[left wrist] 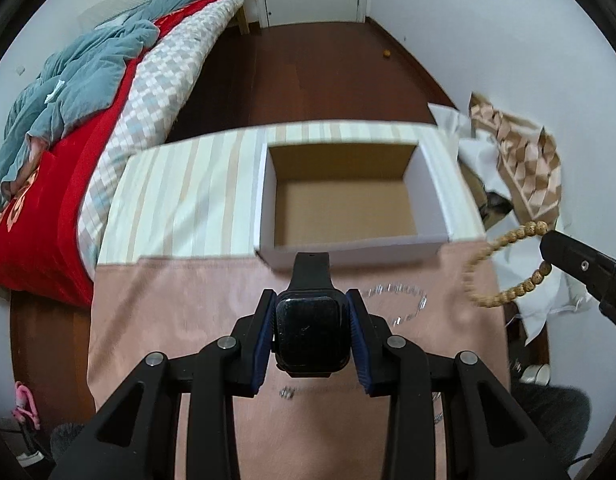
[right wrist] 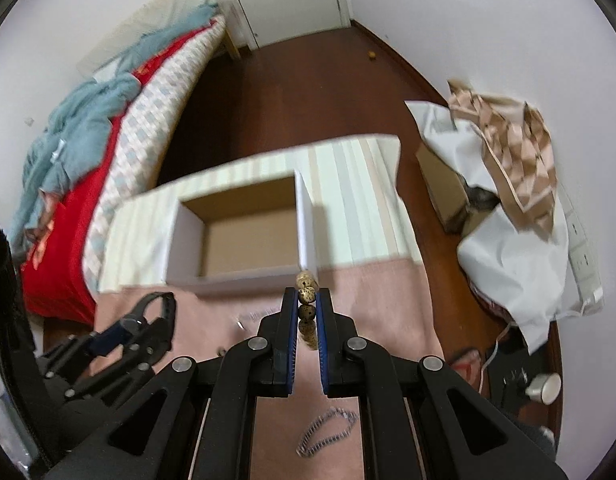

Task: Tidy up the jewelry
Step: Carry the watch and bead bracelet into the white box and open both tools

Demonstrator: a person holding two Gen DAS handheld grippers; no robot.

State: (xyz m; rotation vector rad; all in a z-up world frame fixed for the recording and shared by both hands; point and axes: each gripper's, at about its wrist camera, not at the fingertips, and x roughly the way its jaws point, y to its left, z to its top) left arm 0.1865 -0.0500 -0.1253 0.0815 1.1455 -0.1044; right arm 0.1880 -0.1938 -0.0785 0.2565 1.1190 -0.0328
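Left wrist view showed your left gripper point(left wrist: 311, 312) clamped on the black smartwatch point(left wrist: 308, 322), the open cardboard box point(left wrist: 347, 208) straight ahead; your right gripper point(right wrist: 308, 300) pinched the wooden bead bracelet point(right wrist: 307, 295), the box ahead-left

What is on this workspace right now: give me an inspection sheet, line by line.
Surface: table under a pink cloth with a striped far section.
Job's things: open cardboard box, nothing seen inside; black smartwatch; wooden bead bracelet; silver chain lying on the cloth.
Clutter: nothing seen on the table.
Grippers: left gripper shut on the smartwatch; right gripper shut on the bead bracelet, both short of the box.
Cables: thin white cord on the floor, right side.
Surroundings: bed with bedding on the left, white door, bags by the wall.
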